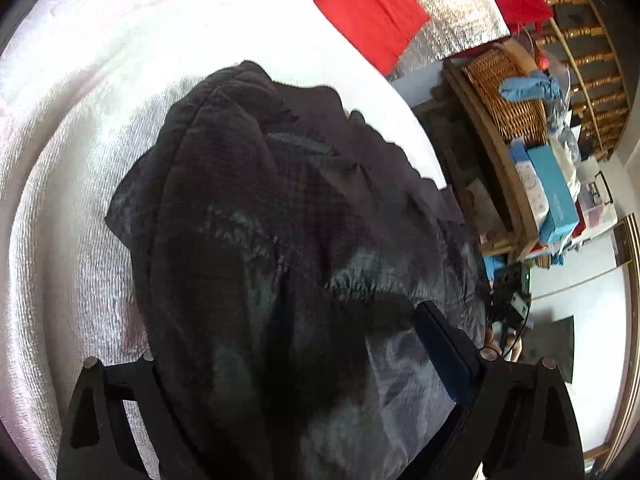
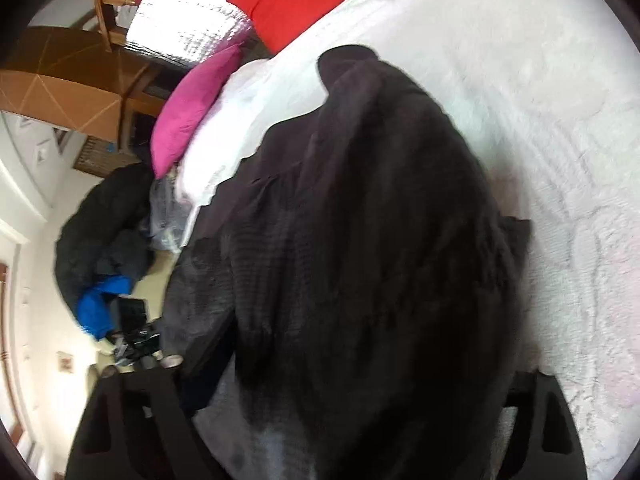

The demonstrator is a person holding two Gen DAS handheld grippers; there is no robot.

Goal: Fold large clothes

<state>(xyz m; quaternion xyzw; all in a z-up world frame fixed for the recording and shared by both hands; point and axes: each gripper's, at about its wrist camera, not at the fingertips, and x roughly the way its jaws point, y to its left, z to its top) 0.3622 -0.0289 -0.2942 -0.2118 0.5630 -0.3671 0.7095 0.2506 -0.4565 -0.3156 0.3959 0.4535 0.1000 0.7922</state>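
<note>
Both claws, left (image 1: 280,364) and right (image 2: 344,384), gape around the dark garment (image 1: 280,200).

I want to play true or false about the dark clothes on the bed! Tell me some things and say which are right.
1. The big dark crumpled garment lies on a white textured bedspread. True.
2. The flat cushion at the head of the bed is green. False: it is red.
3. A woven wicker basket stands beside the bed. True.
4. The garment is neatly folded into a square. False: it is bunched up.
5. The pink pillow lies on top of the garment. False: it lies apart, at the bed's edge.
</note>
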